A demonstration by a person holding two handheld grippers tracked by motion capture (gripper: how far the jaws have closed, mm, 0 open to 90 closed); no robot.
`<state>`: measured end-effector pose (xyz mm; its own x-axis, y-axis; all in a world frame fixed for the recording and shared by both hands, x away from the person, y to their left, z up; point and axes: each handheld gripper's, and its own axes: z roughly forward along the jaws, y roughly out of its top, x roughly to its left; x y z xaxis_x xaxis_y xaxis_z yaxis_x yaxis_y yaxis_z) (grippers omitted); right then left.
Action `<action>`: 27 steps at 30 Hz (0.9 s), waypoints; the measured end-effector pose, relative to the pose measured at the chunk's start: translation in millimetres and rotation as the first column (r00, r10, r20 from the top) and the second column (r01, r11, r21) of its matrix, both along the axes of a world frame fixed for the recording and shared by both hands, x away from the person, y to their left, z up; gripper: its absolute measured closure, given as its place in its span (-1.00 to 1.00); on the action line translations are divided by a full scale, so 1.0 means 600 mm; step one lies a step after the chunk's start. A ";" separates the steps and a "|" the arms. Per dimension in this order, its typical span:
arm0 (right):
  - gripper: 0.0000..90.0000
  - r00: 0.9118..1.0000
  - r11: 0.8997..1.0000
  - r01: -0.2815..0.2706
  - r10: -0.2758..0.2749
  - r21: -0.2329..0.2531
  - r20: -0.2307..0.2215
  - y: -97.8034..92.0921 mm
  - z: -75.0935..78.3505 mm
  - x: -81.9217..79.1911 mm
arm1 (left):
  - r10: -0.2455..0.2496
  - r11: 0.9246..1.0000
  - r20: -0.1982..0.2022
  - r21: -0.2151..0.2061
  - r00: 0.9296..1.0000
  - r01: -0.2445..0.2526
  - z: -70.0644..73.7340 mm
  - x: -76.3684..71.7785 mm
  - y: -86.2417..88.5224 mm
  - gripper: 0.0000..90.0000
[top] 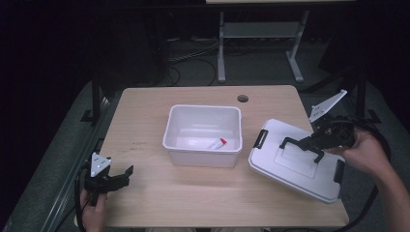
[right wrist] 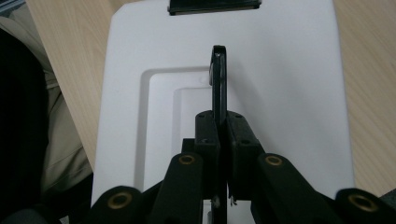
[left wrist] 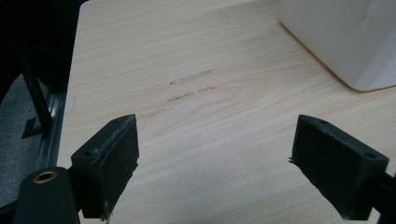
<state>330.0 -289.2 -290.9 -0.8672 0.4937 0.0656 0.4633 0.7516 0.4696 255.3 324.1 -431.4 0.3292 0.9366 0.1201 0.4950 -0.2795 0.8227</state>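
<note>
My right gripper (right wrist: 219, 135) is clamped on the black handle (top: 302, 143) of one white lid (top: 295, 166), lying right of one white bin (top: 203, 135) holding one tube (top: 217, 143). My left gripper (left wrist: 215, 163) hovers, spread wide.

I see a light wooden tabletop (top: 145, 104) with a round cable hole (top: 242, 98), standing in a dim room on grey floor (top: 261, 67), cables (top: 193, 53) trailing toward another desk's grey legs (top: 221, 48) beyond.
</note>
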 end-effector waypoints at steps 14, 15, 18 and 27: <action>0.88 0.999 1.000 -0.021 0.021 0.000 0.024 0.006 0.050 -0.007 | 0.001 1.000 -0.002 0.000 1.000 -0.001 0.000 0.000 -0.001 -0.69; 0.88 0.999 1.000 -0.024 0.024 -0.001 0.028 0.007 0.054 -0.006 | 0.002 1.000 -0.002 -0.001 1.000 -0.002 0.000 0.000 -0.001 -0.69; 0.88 0.999 0.999 -0.034 0.034 0.004 0.033 0.013 0.066 -0.004 | 0.003 1.000 -0.002 0.000 1.000 -0.003 0.000 0.001 0.000 -0.69; 0.88 0.995 0.997 -0.081 0.080 0.004 0.052 0.046 0.093 0.010 | -0.003 1.000 -0.004 0.000 1.000 0.003 0.000 0.003 -0.003 -0.68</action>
<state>335.9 -261.3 -235.3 -0.9063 0.4220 0.0225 0.3766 0.7826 0.4957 257.2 322.3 -431.4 0.3320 0.9357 0.1190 0.4972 -0.2808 0.8209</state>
